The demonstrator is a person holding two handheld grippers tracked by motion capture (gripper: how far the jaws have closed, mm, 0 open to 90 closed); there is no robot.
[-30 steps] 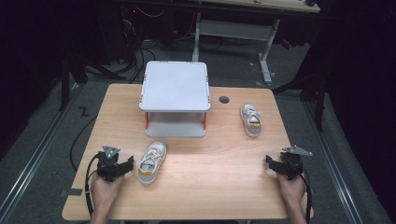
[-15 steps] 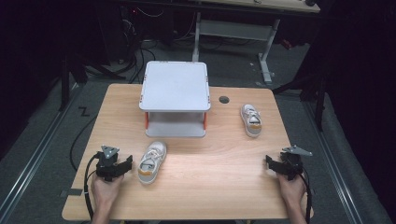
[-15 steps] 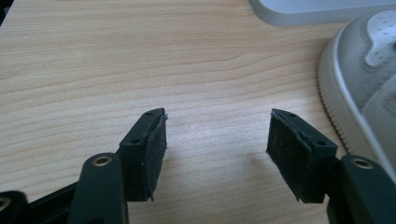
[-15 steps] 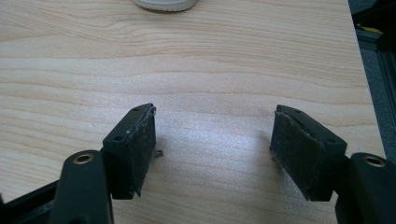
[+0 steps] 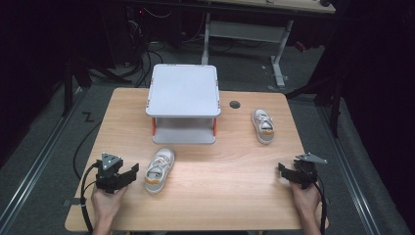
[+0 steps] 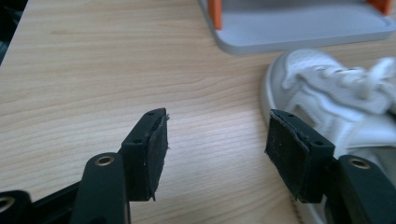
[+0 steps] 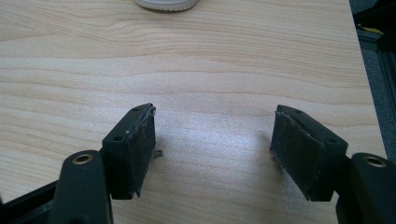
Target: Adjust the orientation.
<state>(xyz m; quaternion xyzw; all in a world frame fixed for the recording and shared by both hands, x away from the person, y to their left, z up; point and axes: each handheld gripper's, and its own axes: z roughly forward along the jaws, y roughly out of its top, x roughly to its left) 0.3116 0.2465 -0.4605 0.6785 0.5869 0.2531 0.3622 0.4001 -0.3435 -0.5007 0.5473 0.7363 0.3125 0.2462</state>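
Nothing is lifted yet: our left claw (image 5: 131,172), jaws just narrowed but apart and empty, sits beside the white laced sneaker (image 5: 159,170) before the grey two-tier plastic shelf (image 5: 184,103); our right claw (image 5: 283,170) gapes idle.

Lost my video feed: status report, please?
Left gripper open, fingers just narrowed, nothing between. Right gripper open, empty. Near shoe beside left gripper, untouched. Nothing blocking.
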